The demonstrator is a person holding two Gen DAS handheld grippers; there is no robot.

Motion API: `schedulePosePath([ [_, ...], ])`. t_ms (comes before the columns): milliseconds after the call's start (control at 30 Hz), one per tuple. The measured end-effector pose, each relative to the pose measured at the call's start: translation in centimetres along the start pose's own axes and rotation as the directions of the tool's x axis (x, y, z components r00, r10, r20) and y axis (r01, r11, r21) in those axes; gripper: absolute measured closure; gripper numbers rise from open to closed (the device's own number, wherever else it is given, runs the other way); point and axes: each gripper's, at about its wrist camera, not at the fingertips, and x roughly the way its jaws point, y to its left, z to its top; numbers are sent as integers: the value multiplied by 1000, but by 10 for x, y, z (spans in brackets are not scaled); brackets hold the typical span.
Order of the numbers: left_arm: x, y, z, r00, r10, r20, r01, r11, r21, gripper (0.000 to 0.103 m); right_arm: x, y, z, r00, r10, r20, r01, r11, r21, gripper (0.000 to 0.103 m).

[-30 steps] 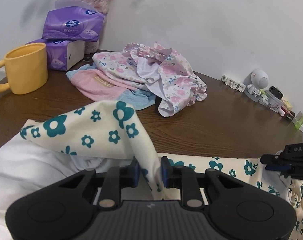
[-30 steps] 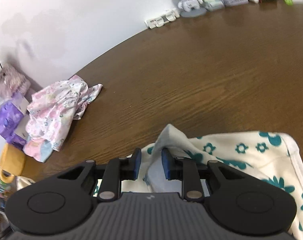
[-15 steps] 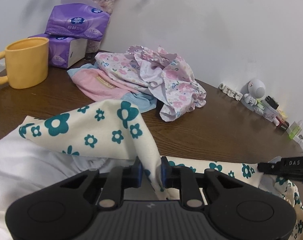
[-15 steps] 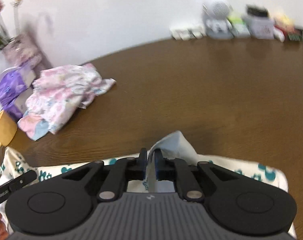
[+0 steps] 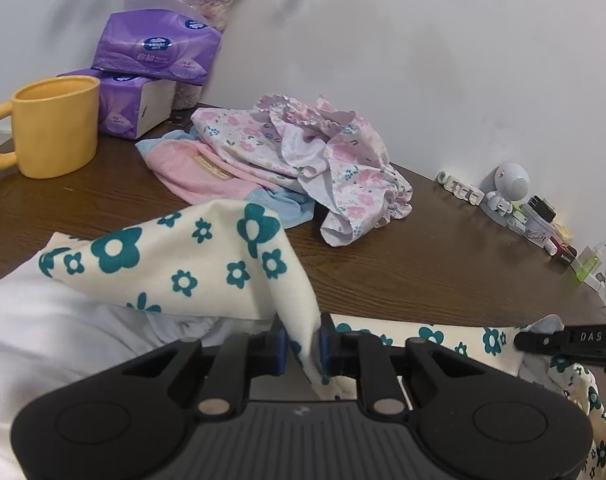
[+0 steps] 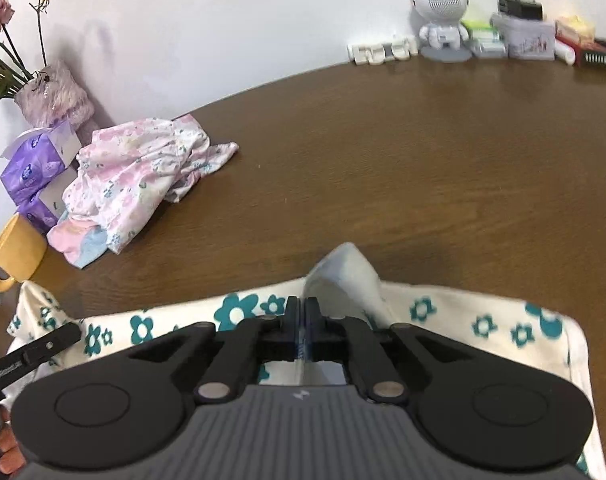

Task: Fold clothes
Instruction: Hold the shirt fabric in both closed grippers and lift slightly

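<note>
On the brown wooden table (image 6: 423, 152), a yellow ceramic mug (image 5: 51, 126), purple tissue packs (image 5: 155, 50) and a crumpled pink floral garment pile (image 5: 303, 152) sit behind. The cream teal-flowered cloth (image 5: 175, 256) stretches sideways along the near edge, left gripper (image 5: 301, 344) pinching a raised fold, right gripper (image 6: 301, 326) clamped on its pale lining.

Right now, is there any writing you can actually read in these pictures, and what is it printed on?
"DAS": on the black arm of the right hand-held gripper, seen from the left wrist view.
Tissue packs: an oval logo and lines of print, too small to read.
Black arm of the left hand-held gripper, seen from the right wrist view: pale lettering, too blurred to read.
</note>
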Motion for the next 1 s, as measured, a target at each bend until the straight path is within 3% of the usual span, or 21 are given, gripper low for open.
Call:
schedulePosePath([
  [133, 1, 1, 1, 1000, 10, 11, -10, 1000, -6, 90, 3, 12, 4, 999, -21, 44, 25, 995, -100, 101],
  [300, 1, 3, 1, 1000, 5, 15, -5, 1000, -19, 88, 4, 2, 3, 999, 12, 31, -11, 999, -34, 94],
  [367, 0, 4, 1, 1000, -1, 15, 1, 999, -33, 85, -1, -3, 4, 999, 29, 29, -28, 1000, -11, 84],
  [433, -1, 3, 2, 1000, -1, 19, 2, 999, -36, 82, -6, -8, 4, 999, 46, 29, -46, 999, 11, 80],
  [533, 0, 4, 2, 1000, -6, 19, 7, 999, -39, 83, -6, -12, 4, 998, 66, 12, -66, 997, 33, 80],
  [600, 0, 5, 2, 1000, -6, 23, 7, 999, -36, 91, 1, -10, 3, 997, 78, -9, -77, 996, 38, 82],
  [633, -1, 5, 2, 1000, -6, 26, 7, 999, -34, 92, 4, -10, 3, 996, 84, -19, -83, 996, 40, 96],
  [667, -2, 6, 2, 999, -5, 34, 7, 999, -35, 93, 6, -7, 2, 997, 77, -11, -77, 997, 30, 101],
  [833, -9, 5, 4, 994, 9, 108, -6, 1000, -26, 94, 12, 5, 1, 998, 49, 49, -47, 998, -34, 101],
  [1000, 2, 11, 4, 998, 34, 56, -31, 998, -53, 93, 20, 11, 0, 996, 50, 77, -45, 996, -76, 101],
])
